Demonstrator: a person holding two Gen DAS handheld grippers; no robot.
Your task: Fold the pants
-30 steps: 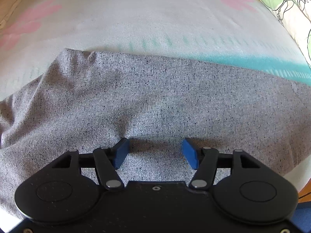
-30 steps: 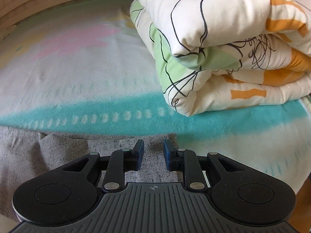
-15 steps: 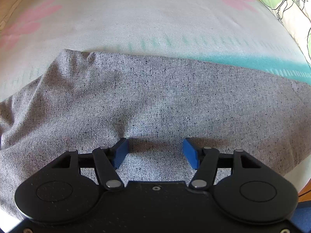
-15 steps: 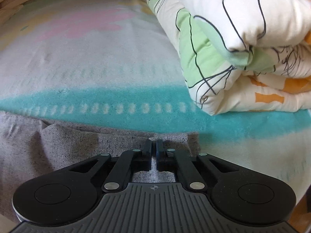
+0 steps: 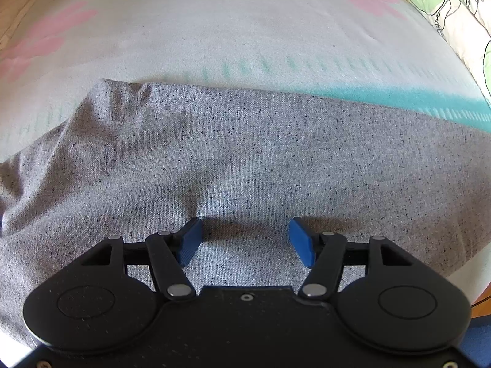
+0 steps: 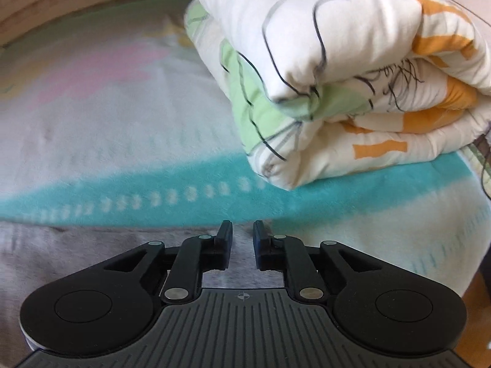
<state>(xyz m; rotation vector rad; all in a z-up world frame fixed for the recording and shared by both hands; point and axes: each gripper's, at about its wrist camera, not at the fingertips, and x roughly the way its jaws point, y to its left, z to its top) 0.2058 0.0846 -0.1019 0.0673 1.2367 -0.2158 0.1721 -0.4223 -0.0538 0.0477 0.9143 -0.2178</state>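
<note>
grey pants (image 5: pixel 245 153) lie flat across the near part of the bed (image 5: pixel 214 30), long axis running side to side along its teal stripe. the left gripper (image 5: pixel 245 240) hovers wide, empty, over the cloth; the right gripper (image 6: pixel 242 239), jaws just reopened narrowly, sits at the pants' far edge, nothing pinched, near the folded quilt (image 6: pixel 353 76).

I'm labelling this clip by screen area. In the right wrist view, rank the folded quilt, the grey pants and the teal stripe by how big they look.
1. Folded quilt, largest.
2. Teal stripe and grey pants: look alike in area, and the right claw hides part of the pants, so unranked.
</note>
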